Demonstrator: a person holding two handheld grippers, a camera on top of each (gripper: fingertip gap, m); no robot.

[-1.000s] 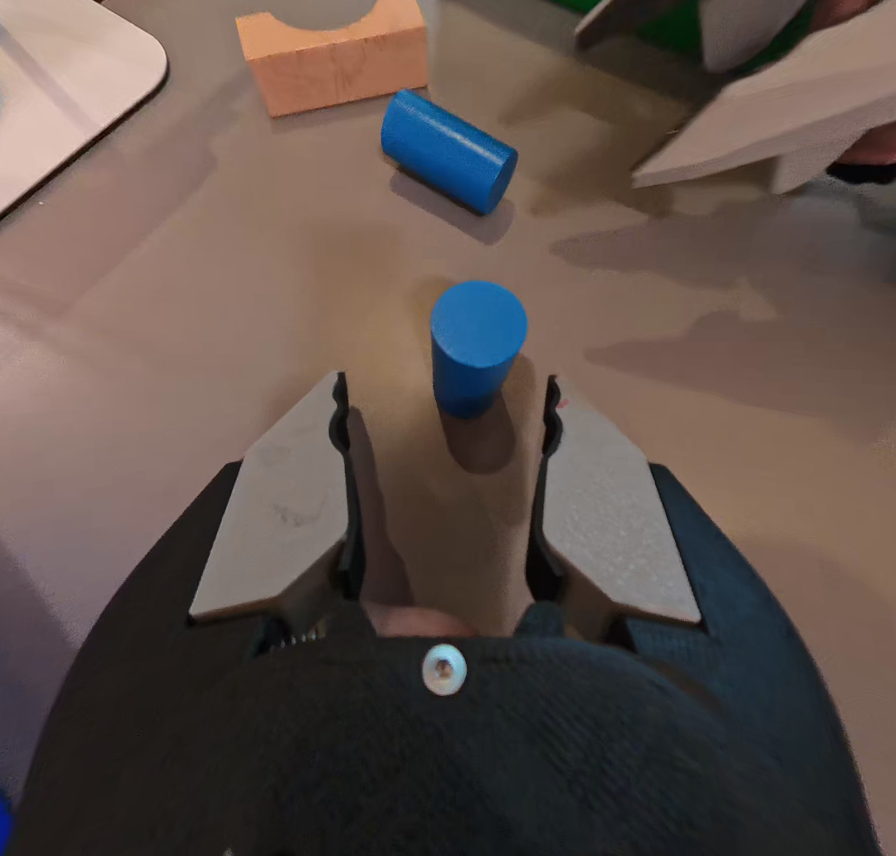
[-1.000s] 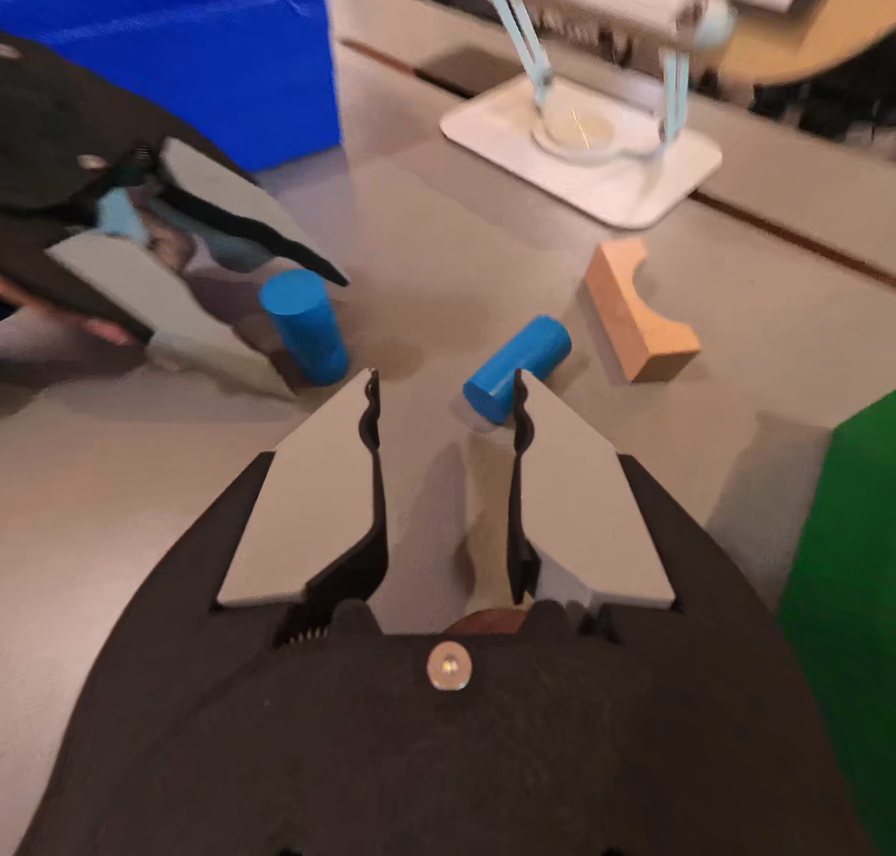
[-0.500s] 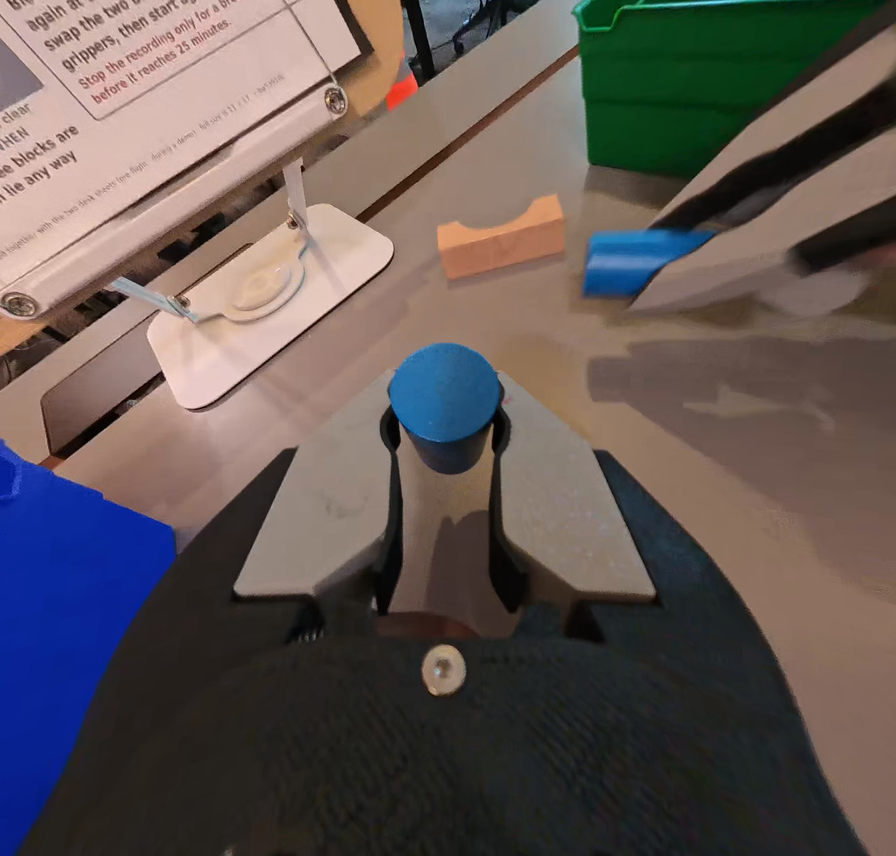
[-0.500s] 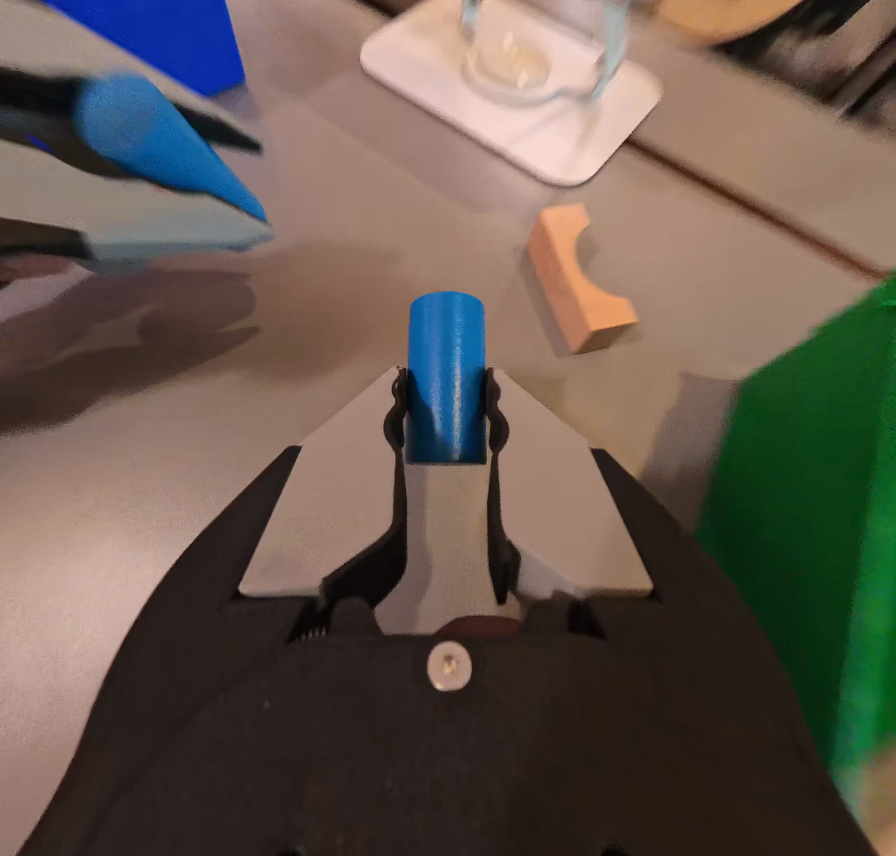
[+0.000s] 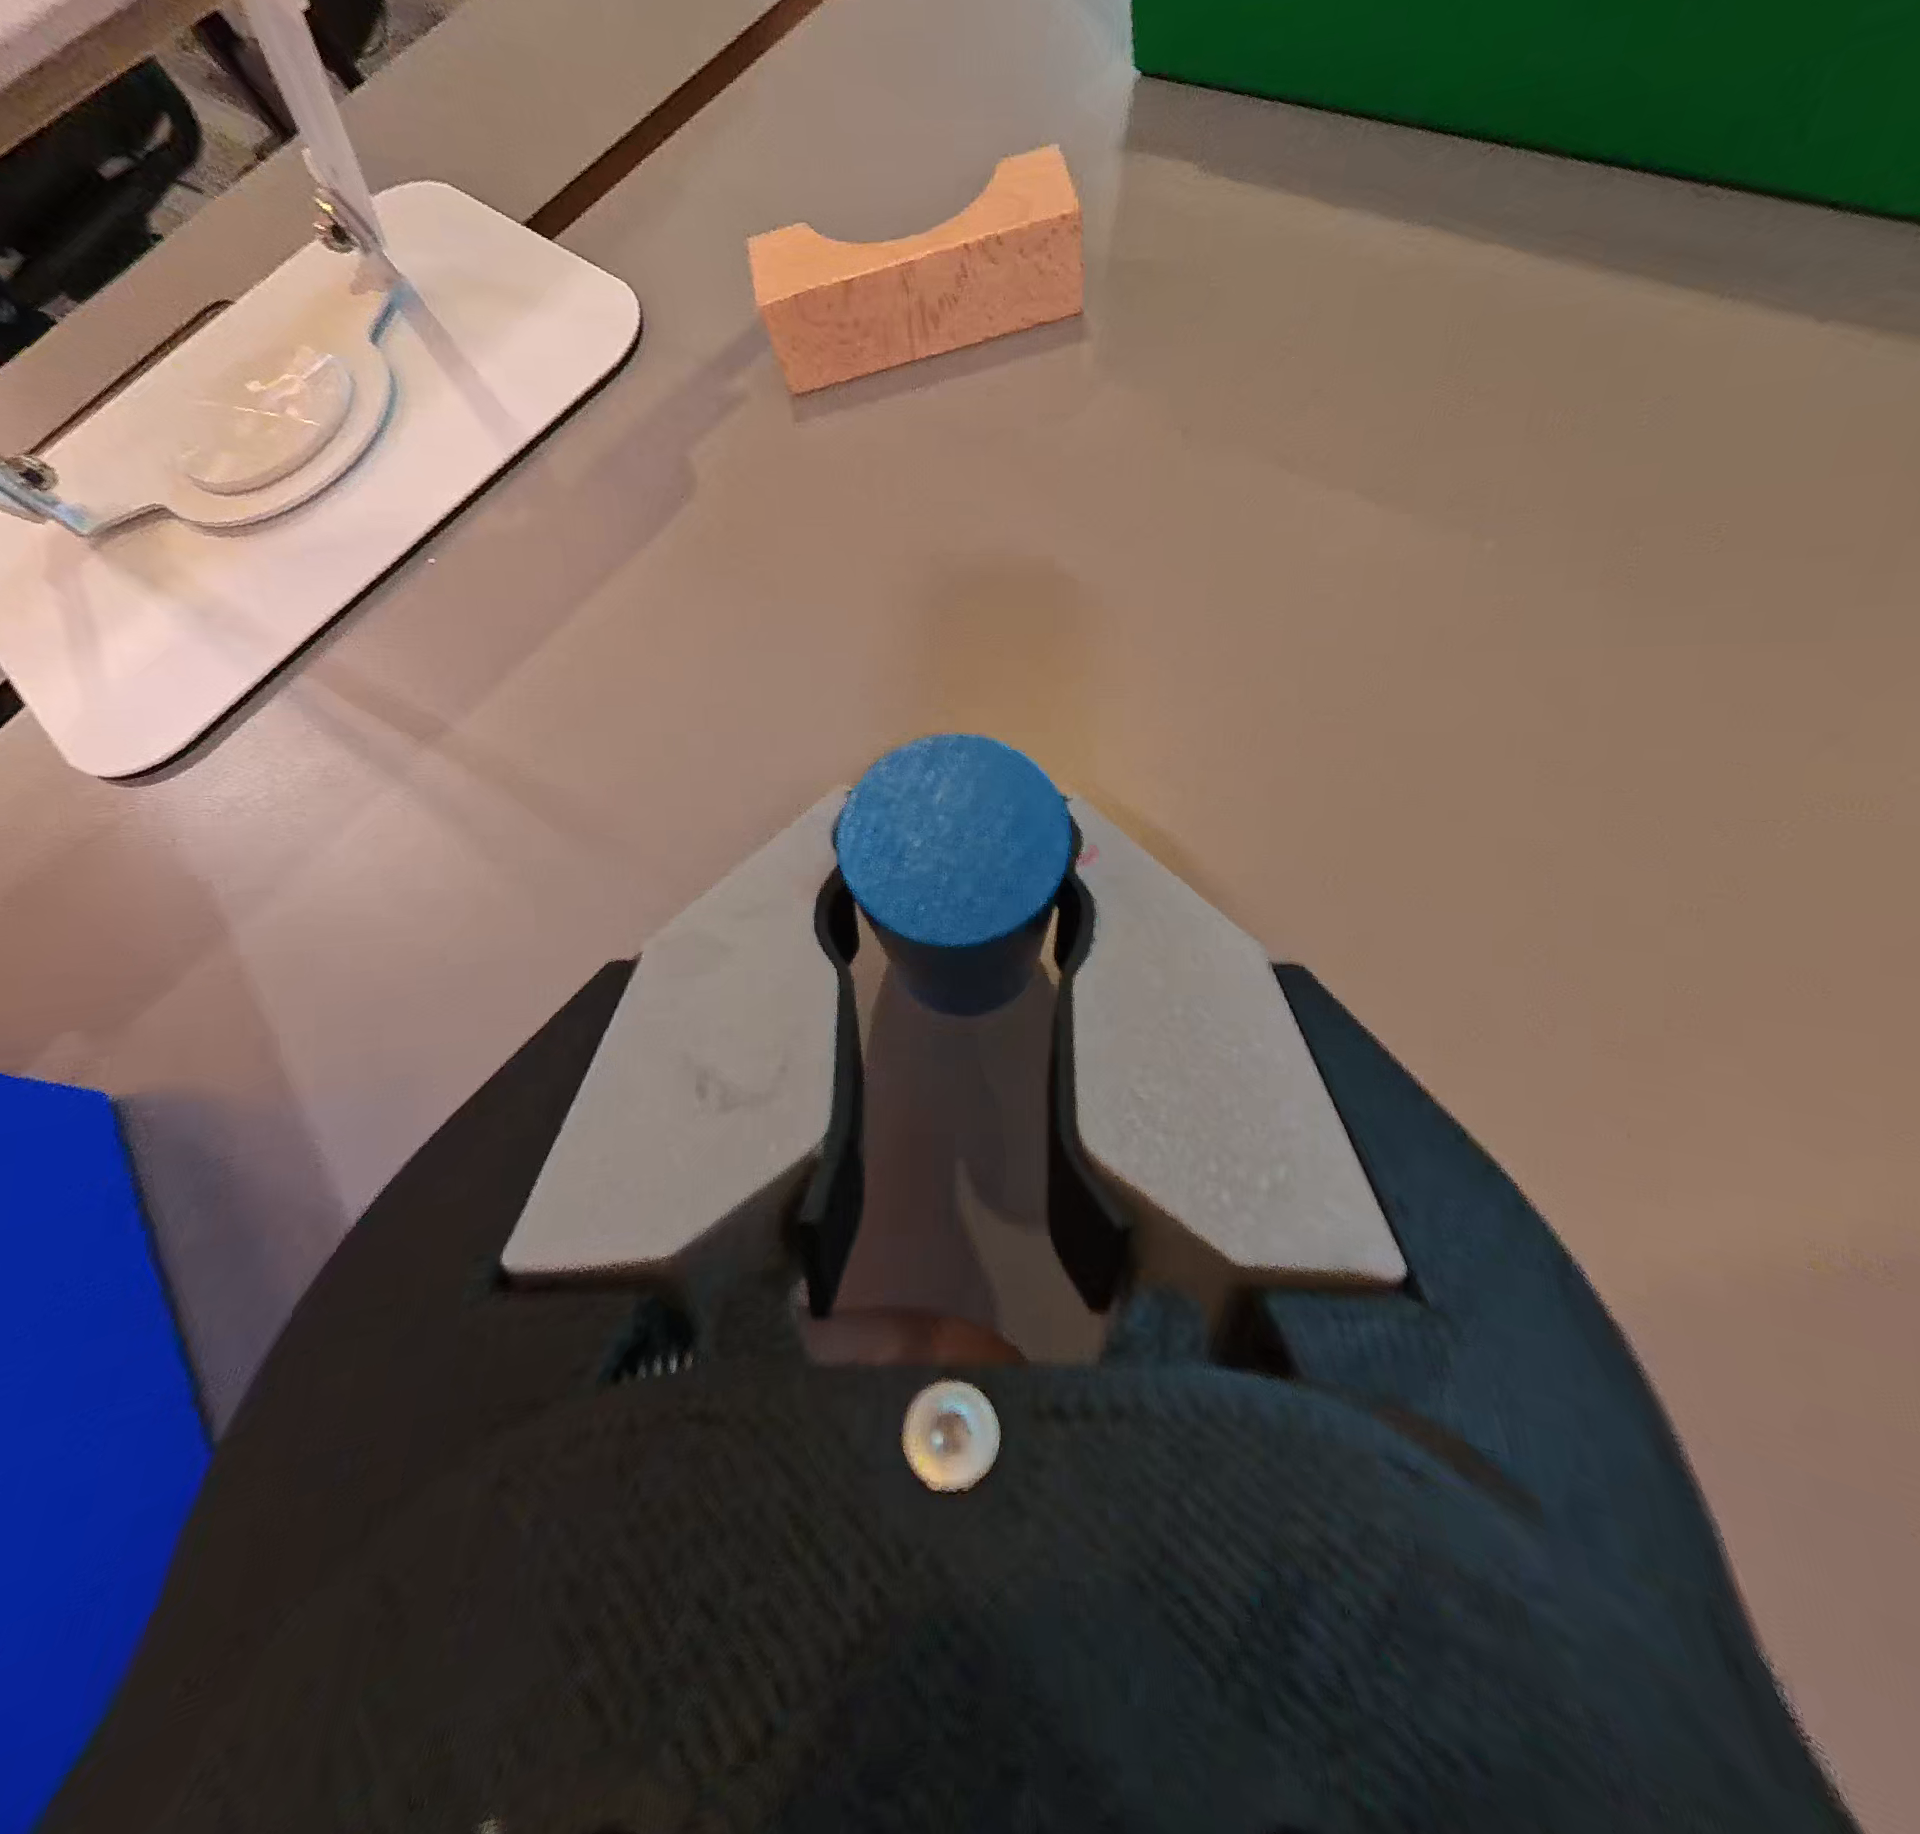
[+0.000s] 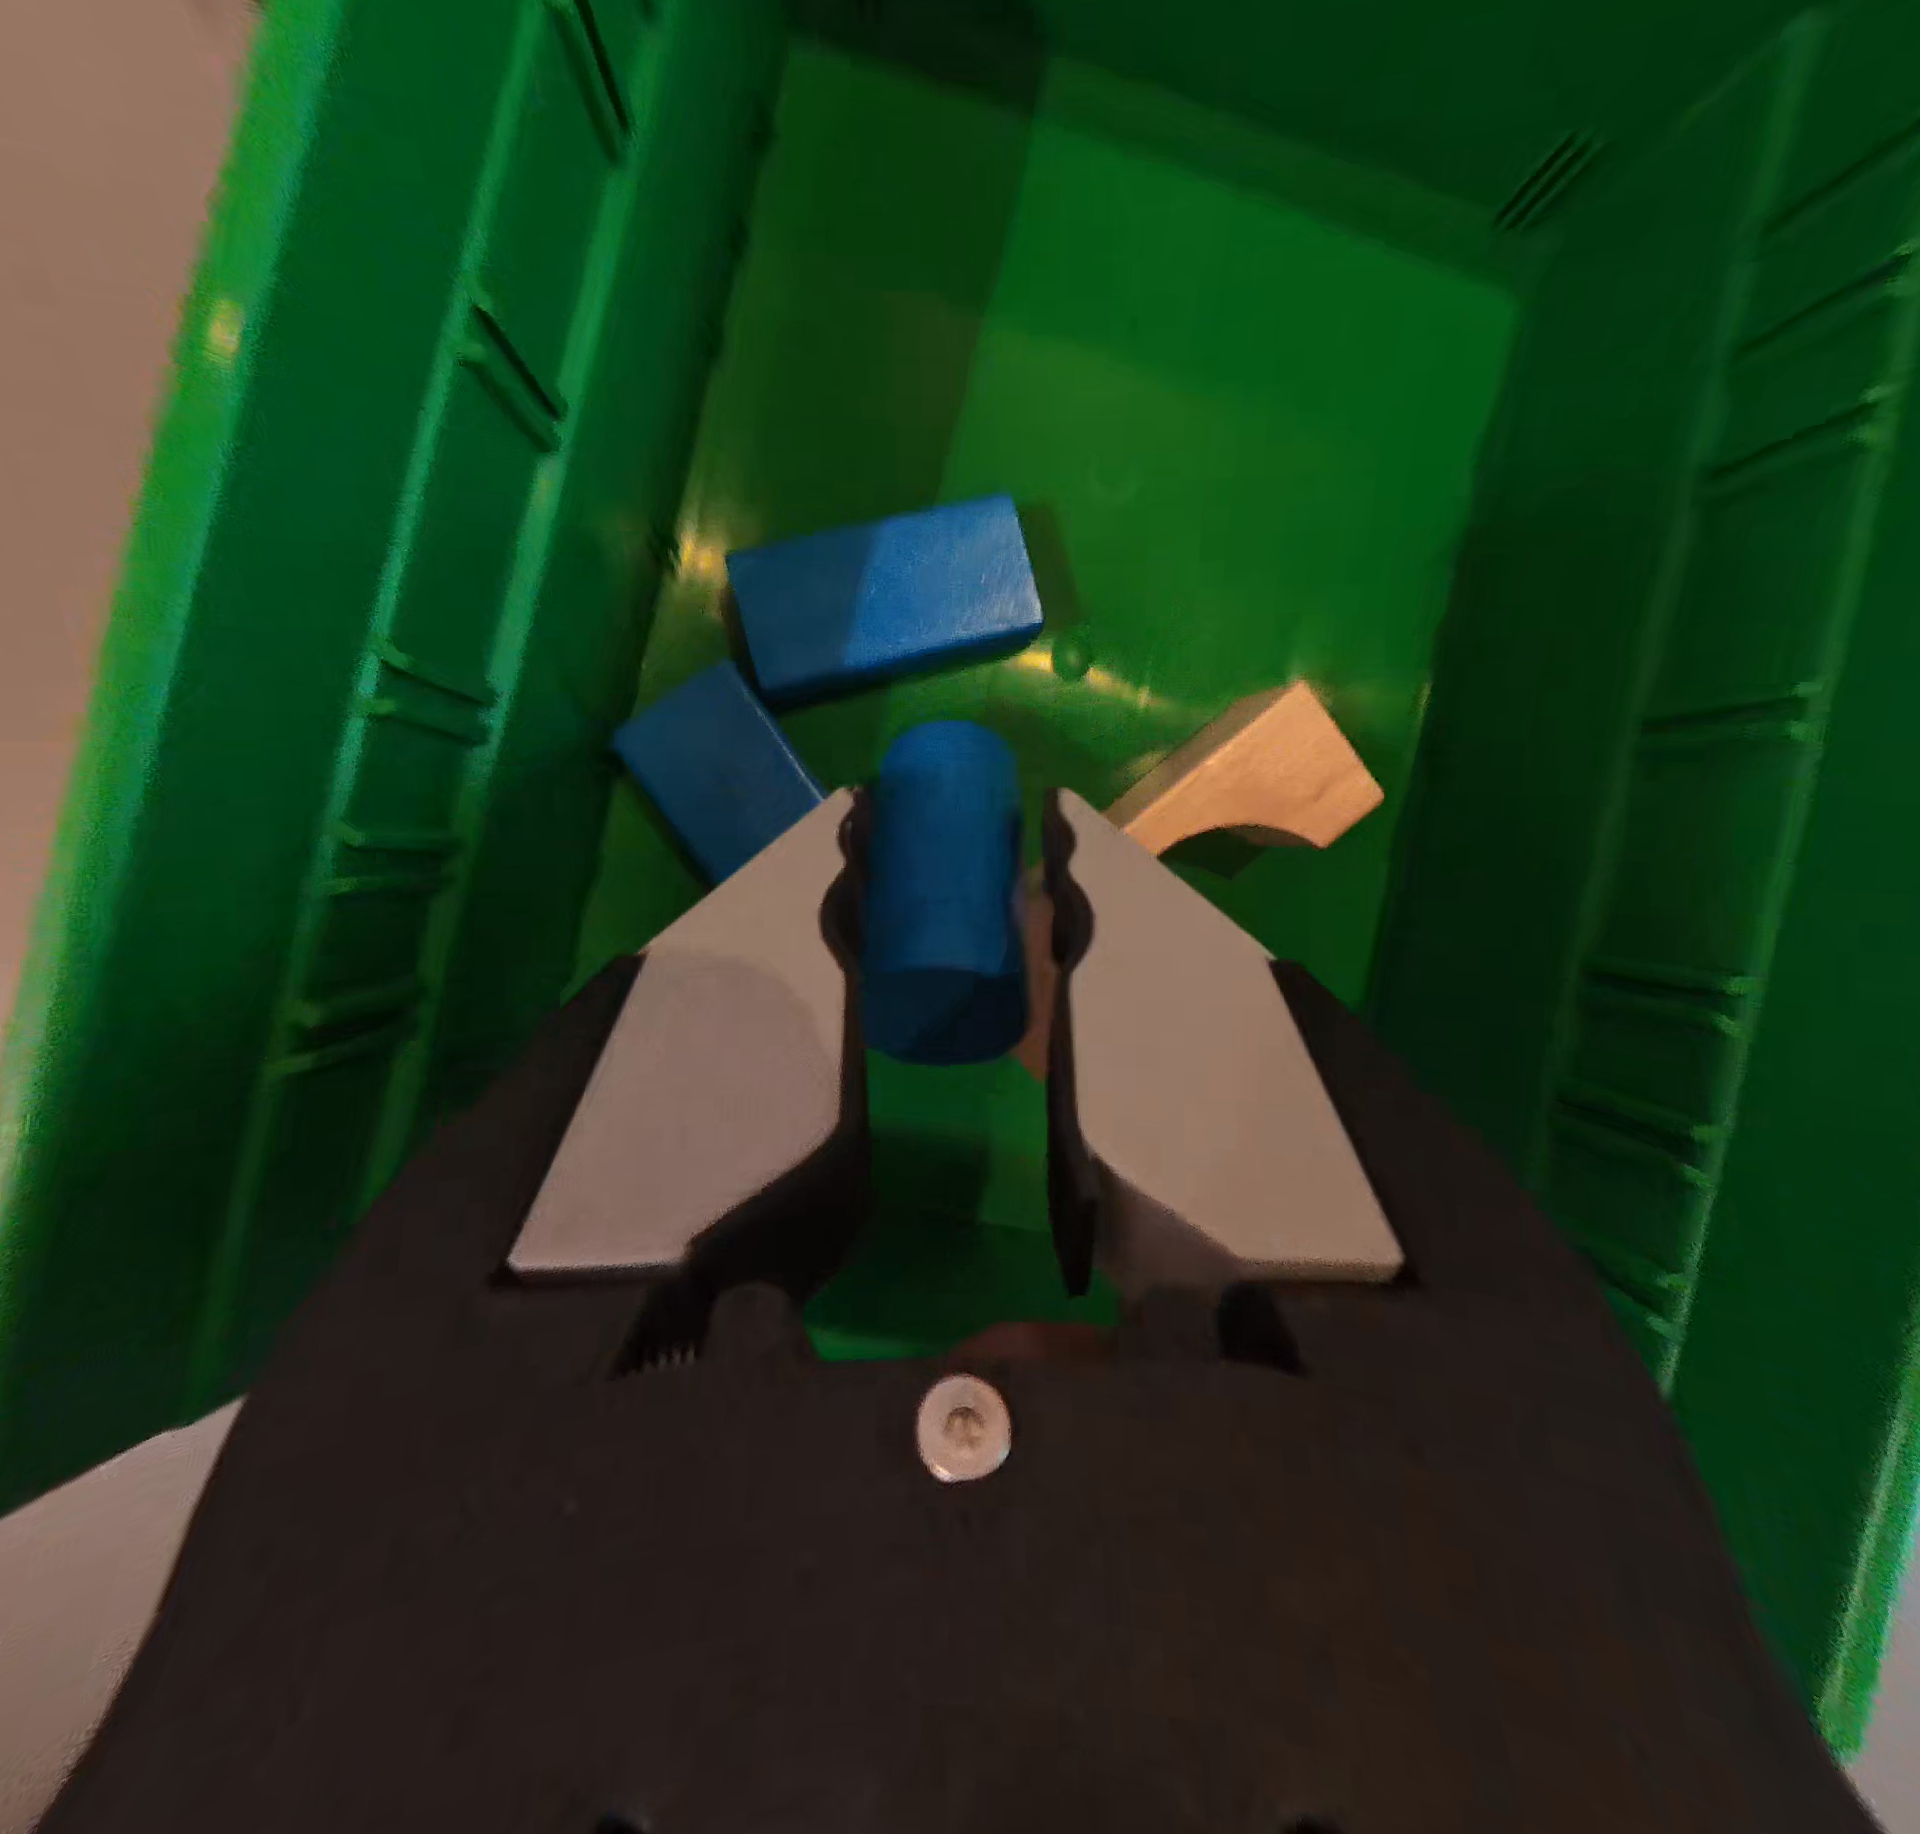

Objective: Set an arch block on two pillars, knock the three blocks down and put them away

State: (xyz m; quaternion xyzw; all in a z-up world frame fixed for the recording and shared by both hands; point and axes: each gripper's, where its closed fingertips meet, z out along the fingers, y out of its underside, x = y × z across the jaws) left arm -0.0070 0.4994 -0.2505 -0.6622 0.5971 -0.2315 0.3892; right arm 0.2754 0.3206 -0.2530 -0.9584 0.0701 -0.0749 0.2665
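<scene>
Fingers of your left gripper [image 5: 954, 896] clamp a matte blue cylinder [image 5: 951, 865], while your right gripper [image 6: 948, 854] grips a second round peg [image 6: 943, 885] above the glossy ribbed green bin [image 6: 416, 558].

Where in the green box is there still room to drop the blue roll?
The green bin has bare floor at the far end, beyond the blue rectangular block, and on the right behind the wooden arch piece. It is crowded near the middle and left, where a second blue block lies by the blue cylinder in the right gripper.
</scene>
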